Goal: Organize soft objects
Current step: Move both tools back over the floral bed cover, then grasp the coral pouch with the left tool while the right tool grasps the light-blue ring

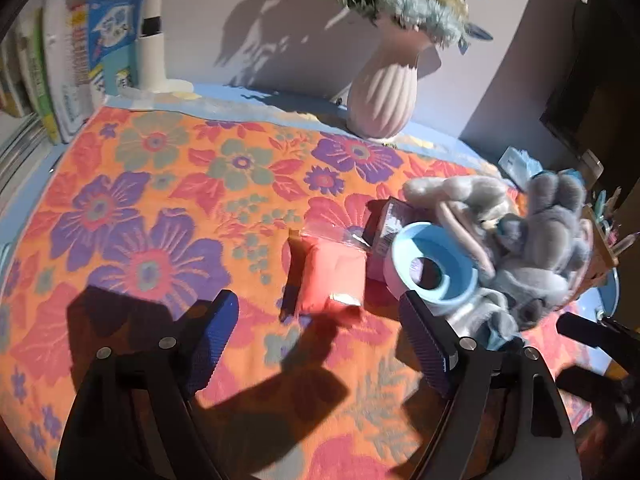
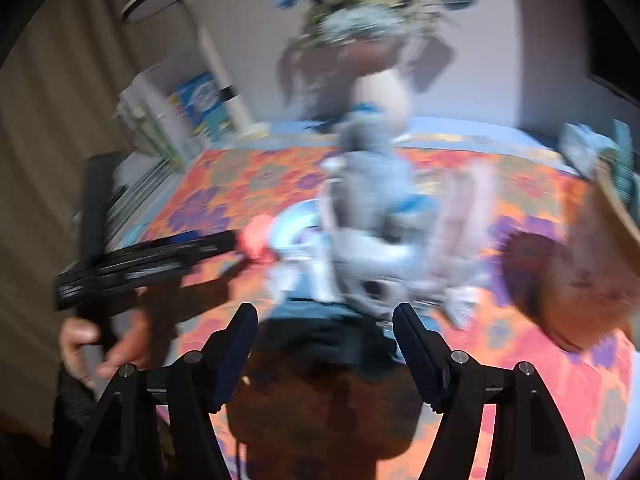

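A pink-orange soft packet in a clear bag (image 1: 332, 276) lies on the flowered tablecloth (image 1: 160, 200). My left gripper (image 1: 320, 320) is open and empty, its jaws wide on either side of the packet's near end. To the right lies a pile: a grey plush toy (image 1: 548, 248), a cream plush (image 1: 456, 196), a light blue bowl (image 1: 434, 268) and a pink box (image 1: 394, 218). The right wrist view is blurred. My right gripper (image 2: 326, 328) is open just in front of the grey plush (image 2: 372, 216). The left gripper (image 2: 160, 260) shows at the left there.
A ribbed pink vase (image 1: 380, 96) with flowers stands at the back of the table. Books (image 1: 80, 60) and a white lamp post (image 1: 154, 28) stand at the back left. A wooden holder (image 1: 604, 240) sits at the right edge, also in the right wrist view (image 2: 580, 272).
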The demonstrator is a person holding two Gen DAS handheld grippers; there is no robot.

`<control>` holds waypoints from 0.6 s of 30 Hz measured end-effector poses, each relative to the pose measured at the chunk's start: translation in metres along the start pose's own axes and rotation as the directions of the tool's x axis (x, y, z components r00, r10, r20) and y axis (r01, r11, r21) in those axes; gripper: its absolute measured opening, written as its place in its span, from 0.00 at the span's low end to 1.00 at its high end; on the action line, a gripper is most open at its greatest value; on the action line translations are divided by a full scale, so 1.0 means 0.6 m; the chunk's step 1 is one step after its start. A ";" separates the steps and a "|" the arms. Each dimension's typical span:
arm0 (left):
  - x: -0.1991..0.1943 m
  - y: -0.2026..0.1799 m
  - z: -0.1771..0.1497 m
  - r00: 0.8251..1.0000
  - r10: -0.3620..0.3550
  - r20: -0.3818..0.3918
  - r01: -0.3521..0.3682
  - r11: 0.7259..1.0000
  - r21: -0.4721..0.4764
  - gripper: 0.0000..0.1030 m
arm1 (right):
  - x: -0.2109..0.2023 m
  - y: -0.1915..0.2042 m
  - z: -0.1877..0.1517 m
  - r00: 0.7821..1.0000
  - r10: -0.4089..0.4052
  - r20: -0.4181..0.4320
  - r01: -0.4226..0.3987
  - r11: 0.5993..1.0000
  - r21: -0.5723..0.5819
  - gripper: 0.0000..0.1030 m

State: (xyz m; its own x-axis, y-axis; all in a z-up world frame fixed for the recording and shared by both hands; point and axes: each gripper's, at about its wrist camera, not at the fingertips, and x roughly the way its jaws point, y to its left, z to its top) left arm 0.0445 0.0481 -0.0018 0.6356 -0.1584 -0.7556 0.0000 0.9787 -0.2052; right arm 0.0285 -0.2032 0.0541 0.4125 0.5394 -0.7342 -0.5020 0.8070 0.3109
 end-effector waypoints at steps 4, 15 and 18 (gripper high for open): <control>0.030 0.006 0.009 1.000 0.006 -0.031 -0.005 1.000 0.012 0.70 | 0.039 0.029 0.029 0.998 0.057 -0.011 -0.057 0.998 -0.032 0.59; 0.054 0.017 0.014 0.999 -0.026 -0.032 0.026 1.000 0.002 0.61 | 0.126 0.048 0.072 0.995 -0.095 -0.030 0.093 0.994 -0.059 0.58; 0.057 0.009 0.015 0.999 -0.028 -0.035 0.029 0.999 0.026 0.61 | 0.137 0.031 0.077 0.994 -0.106 -0.041 0.104 0.994 -0.044 0.58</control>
State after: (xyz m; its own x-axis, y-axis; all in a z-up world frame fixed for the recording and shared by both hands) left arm 0.0730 0.0492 -0.0234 0.6077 -0.1900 -0.7712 0.0385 0.9769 -0.2103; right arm 0.0884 -0.1327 0.0274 0.4317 0.4404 -0.7872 -0.4895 0.8474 0.2057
